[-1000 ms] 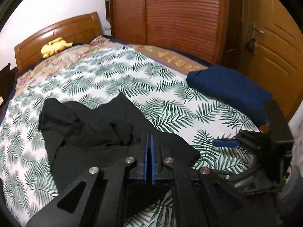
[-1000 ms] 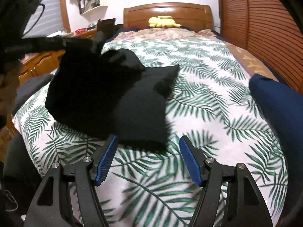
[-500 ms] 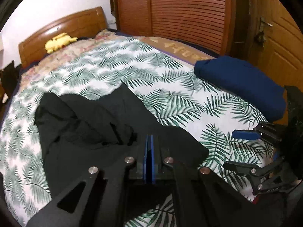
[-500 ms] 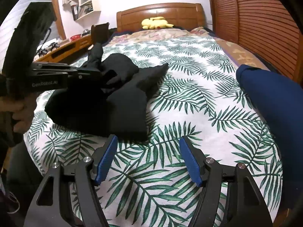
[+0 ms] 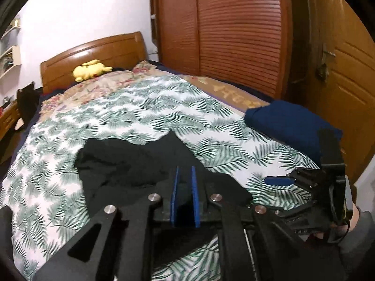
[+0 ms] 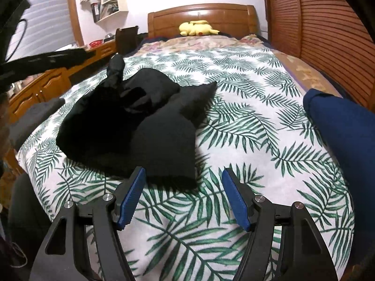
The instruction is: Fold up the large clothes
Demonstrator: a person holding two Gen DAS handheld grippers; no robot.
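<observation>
The bed (image 6: 269,107), under its palm-leaf cover, fills both views, and on its near left part lies the black garment (image 6: 150,126), a soft rumpled heap with no fold in it yet. It looks light and limp: it sags into bunches, one twisted part pokes up at the far side, and it would drape and slide rather than hold any shape, so a single grip will only drag a corner and let the rest trail. A folded blue garment (image 6: 346,135) sits apart at the right edge of the bed, and a yellow plush toy (image 6: 198,28) rests by the headboard. The best holds seem to be the flat near hem, just ahead of the right gripper, and a matching edge or corner farther left, so the cloth can be lifted and spread flat. The right gripper (image 6: 184,196) hovers over the cover just short of that hem, its jaws wide apart and empty. The left gripper (image 5: 184,194) has its blue pads a narrow gap apart over the black cloth; whether fabric is pinched between them I cannot tell, since all is dark there.
</observation>
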